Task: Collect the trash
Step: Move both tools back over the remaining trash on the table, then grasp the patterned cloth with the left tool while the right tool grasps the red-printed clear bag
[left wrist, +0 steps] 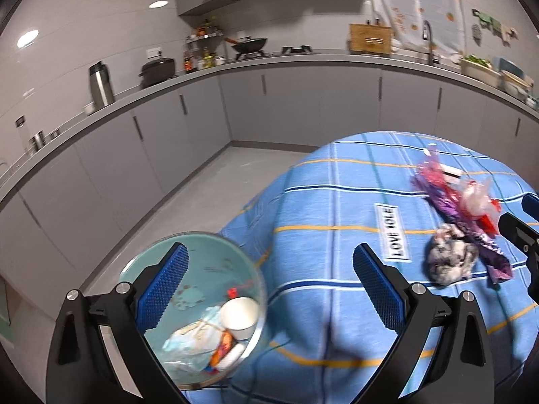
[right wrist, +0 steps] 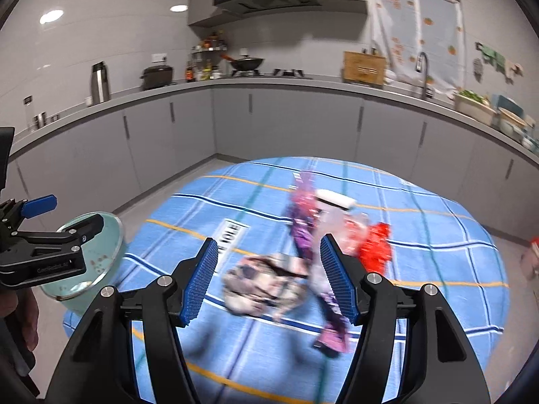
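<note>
A round teal trash bin (left wrist: pixel 188 252) stands on the floor at the table's left edge, holding a white paper cup (left wrist: pixel 240 316), crumpled wrappers and an orange packet. My left gripper (left wrist: pixel 269 286) is open and empty, over the bin and the table edge. On the blue plaid tablecloth (left wrist: pixel 337 202) lie a crumpled grey-brown wad (left wrist: pixel 449 259), a purple wrapper (left wrist: pixel 451 202) and clear and red plastic (left wrist: pixel 478 198). My right gripper (right wrist: pixel 267 276) is open and empty just above the wad (right wrist: pixel 262 286), with the purple wrapper (right wrist: pixel 305 239) and red plastic (right wrist: pixel 375 245) beside it. The bin (right wrist: pixel 101 256) shows at left.
A white label (left wrist: pixel 395 235) is sewn on the cloth. Grey kitchen cabinets and a countertop (left wrist: pixel 269 64) with a thermos (left wrist: pixel 100 84), pot, wok and sink run along the far walls. Grey floor lies between the table and the cabinets.
</note>
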{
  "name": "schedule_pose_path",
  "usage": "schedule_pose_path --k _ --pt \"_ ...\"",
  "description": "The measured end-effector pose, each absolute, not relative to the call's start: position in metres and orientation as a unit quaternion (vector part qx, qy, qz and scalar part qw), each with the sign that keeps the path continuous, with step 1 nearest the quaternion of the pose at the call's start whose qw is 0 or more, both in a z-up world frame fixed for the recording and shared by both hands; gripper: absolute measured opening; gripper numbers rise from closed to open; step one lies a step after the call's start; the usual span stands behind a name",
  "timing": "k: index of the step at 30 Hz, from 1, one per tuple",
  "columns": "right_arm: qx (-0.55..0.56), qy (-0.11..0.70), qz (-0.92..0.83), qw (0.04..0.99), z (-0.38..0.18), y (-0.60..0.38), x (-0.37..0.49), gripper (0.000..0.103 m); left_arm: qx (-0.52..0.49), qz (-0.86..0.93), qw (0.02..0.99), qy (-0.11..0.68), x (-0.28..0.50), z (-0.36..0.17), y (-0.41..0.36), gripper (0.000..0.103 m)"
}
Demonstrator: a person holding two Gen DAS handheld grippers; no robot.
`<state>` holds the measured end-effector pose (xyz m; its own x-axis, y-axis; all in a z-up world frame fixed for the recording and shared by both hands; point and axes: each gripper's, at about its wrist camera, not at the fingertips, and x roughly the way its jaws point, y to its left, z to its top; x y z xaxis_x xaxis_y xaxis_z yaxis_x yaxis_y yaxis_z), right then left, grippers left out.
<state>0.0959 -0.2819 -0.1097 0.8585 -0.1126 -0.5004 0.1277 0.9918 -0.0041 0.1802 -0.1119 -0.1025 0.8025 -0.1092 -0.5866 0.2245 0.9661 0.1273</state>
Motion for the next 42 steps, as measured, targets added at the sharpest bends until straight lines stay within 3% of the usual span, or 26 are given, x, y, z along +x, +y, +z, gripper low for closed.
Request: schedule_pose_path --k 5,8,32,36,38,40,42 --pt "0.021 0.257 -0.095 0.962 -0.112 -0.309 0.083 0.065 0.107 -0.120 0.941 0.299 0.178 -0.104 -0.144 0.097" --pt "0.025 0.256 -0.119 0.959 -0.114 -0.325 0.075 0.072 0.114 -0.137 0.938 0.298 0.177 -0.107 -0.162 0.097" --pt "0.061 0.288 -0.192 0.936 -0.153 -0.388 0.063 0.075 0.157 -0.231 0.894 0.352 0.195 -0.161 -0.274 0.095" --pt "0.058 0.292 -0.194 0.935 -0.155 -0.388 0.065 0.075 0.155 -0.242 0.886 0.363 0.197 -0.167 -0.279 0.081" --pt "0.056 0.294 -0.194 0.934 -0.156 -0.387 0.066 0.075 0.153 -0.254 0.881 0.368 0.198 -0.169 -0.280 0.065" --pt "0.056 0.295 -0.194 0.934 -0.157 -0.386 0.068 0.075 0.154 -0.266 0.874 0.376 0.199 -0.172 -0.281 0.037" --pt "0.054 0.295 -0.193 0.934 -0.156 -0.384 0.069 0.075 0.151 -0.276 0.869 0.383 0.200 -0.174 -0.280 0.029"
